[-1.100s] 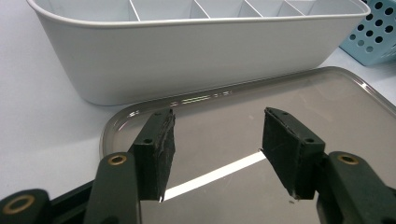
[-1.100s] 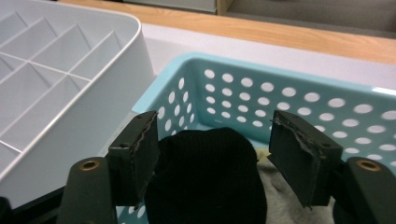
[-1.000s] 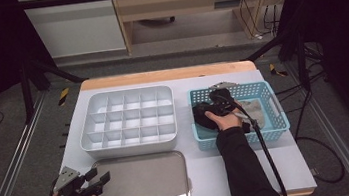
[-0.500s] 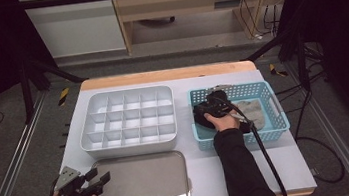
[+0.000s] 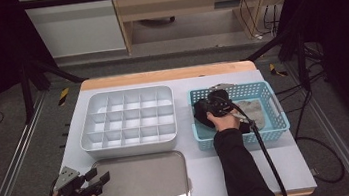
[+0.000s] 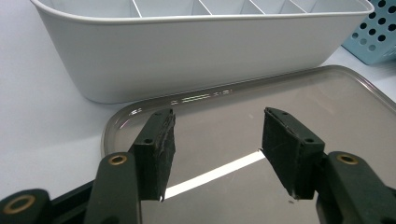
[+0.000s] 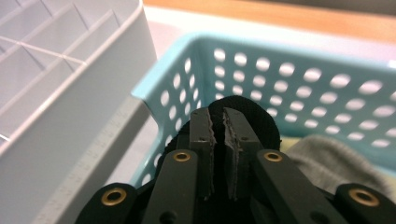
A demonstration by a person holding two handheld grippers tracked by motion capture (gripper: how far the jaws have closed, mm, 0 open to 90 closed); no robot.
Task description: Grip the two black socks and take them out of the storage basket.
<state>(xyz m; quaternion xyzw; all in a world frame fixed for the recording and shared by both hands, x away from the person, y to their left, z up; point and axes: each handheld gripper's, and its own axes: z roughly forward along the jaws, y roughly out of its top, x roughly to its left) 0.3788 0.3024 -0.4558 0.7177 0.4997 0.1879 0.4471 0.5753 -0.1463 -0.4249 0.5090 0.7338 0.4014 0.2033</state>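
Observation:
My right gripper reaches into the left end of a light blue perforated basket. Its jaws have just been closing and stand almost together, pinching the edge of a black cloth that bulges behind the tips. A grey cloth lies beside it in the basket. My left gripper is open and holds nothing, hovering low over the left edge of a shiny metal tray.
A white compartment box with several empty cells stands left of the basket, just beyond the metal tray. All rest on a white mat over a wooden table. A black cable trails from the right gripper.
The right gripper's jaws closed inside the basket on the black cloth. Neither hand has shifted, and the left gripper stays open over the metal tray.

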